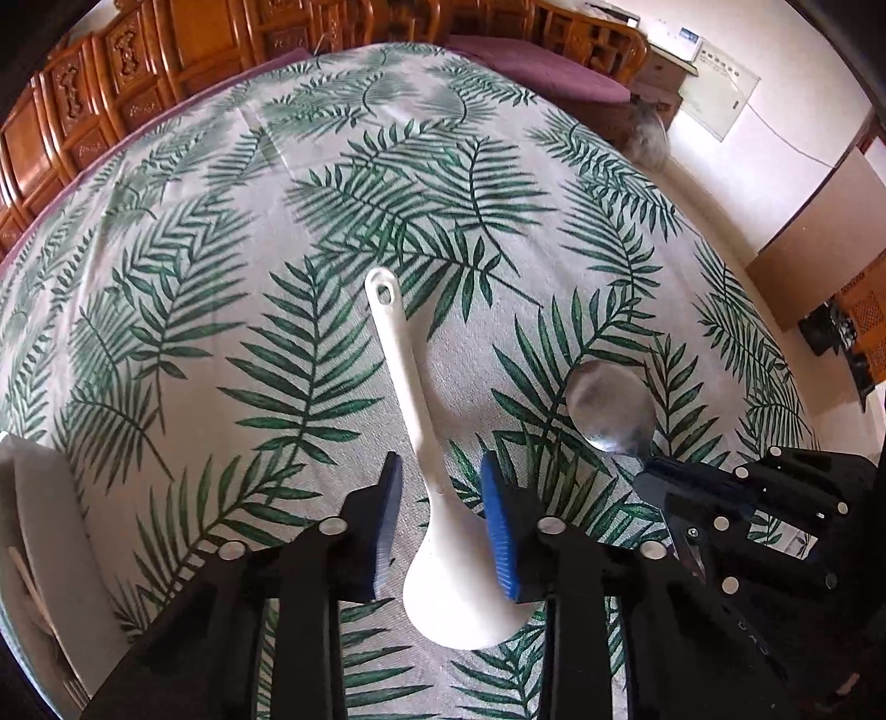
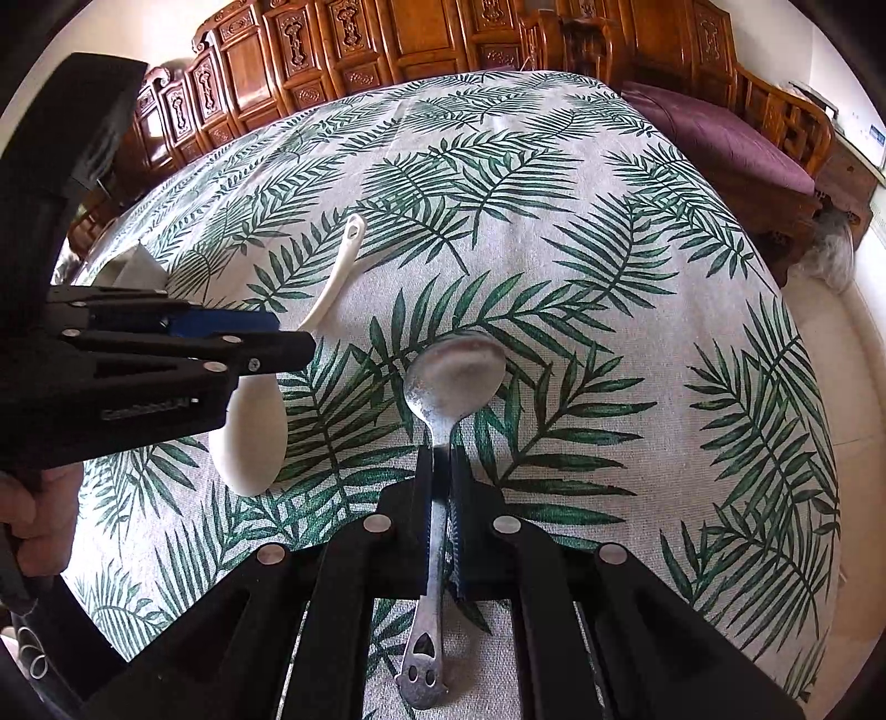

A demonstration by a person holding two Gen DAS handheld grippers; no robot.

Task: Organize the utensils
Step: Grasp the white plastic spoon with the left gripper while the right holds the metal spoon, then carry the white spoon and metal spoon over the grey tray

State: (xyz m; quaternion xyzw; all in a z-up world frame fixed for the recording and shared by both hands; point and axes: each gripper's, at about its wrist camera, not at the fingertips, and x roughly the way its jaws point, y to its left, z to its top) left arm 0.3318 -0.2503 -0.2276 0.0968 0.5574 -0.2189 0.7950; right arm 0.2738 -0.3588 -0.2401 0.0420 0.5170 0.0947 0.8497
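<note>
A white plastic rice spoon [image 1: 412, 387] lies on the leaf-print tablecloth [image 1: 221, 277], handle pointing away. My left gripper [image 1: 440, 465] straddles its neck, the blue pads [image 1: 387, 509] apart with a gap on the left side, so it stands open around the spoon. My right gripper [image 2: 443, 476] is shut on the handle of a metal spoon [image 2: 454, 371], whose bowl sticks out beyond the fingertips, just above the cloth. In the left wrist view the right gripper [image 1: 653, 479] and the metal spoon [image 1: 609, 404] sit to the right. In the right wrist view the left gripper [image 2: 277, 338] covers the white spoon [image 2: 252, 437].
A white dish [image 1: 44, 526] with utensils in it sits at the table's left edge. Carved wooden cabinets [image 2: 387, 44] line the far side, and a bench with a purple cushion [image 2: 736, 149] stands at the far right. A hand [image 2: 39, 509] grips the left tool.
</note>
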